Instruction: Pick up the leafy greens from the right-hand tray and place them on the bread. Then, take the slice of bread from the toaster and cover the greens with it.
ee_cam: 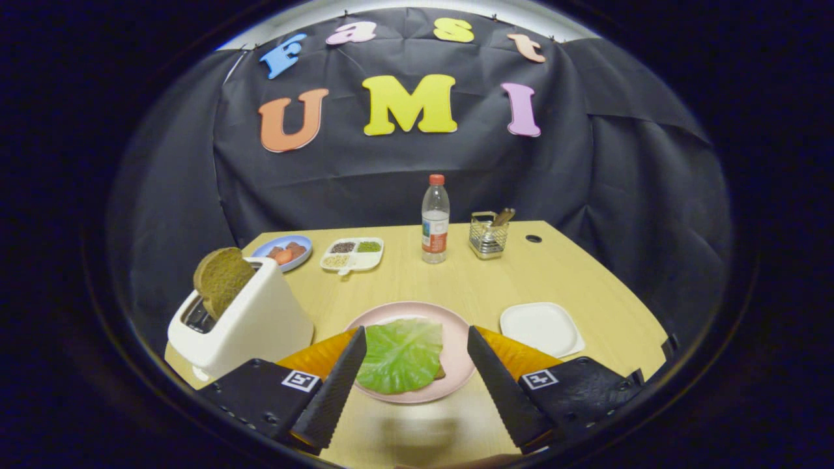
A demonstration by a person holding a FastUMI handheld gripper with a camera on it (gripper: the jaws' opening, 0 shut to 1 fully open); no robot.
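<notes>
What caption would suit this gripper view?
Open gripper hovers over leafy greens on the pink plate; bread waits in the toaster.

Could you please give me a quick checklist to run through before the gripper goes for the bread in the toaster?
1. Greens on the plate: ok, the green leaf lies on the pink plate, covering the bread below.
2. Right-hand tray emptied: ok.
3. Gripper free: ok, jaws open, holding nothing, the leaf between and just ahead of them.
4. Bread slice ready: ok, it stands out of the toaster slot.
5. Second slice behind it: cannot tell.
6. Path to toaster: ok, bare table between.
</notes>
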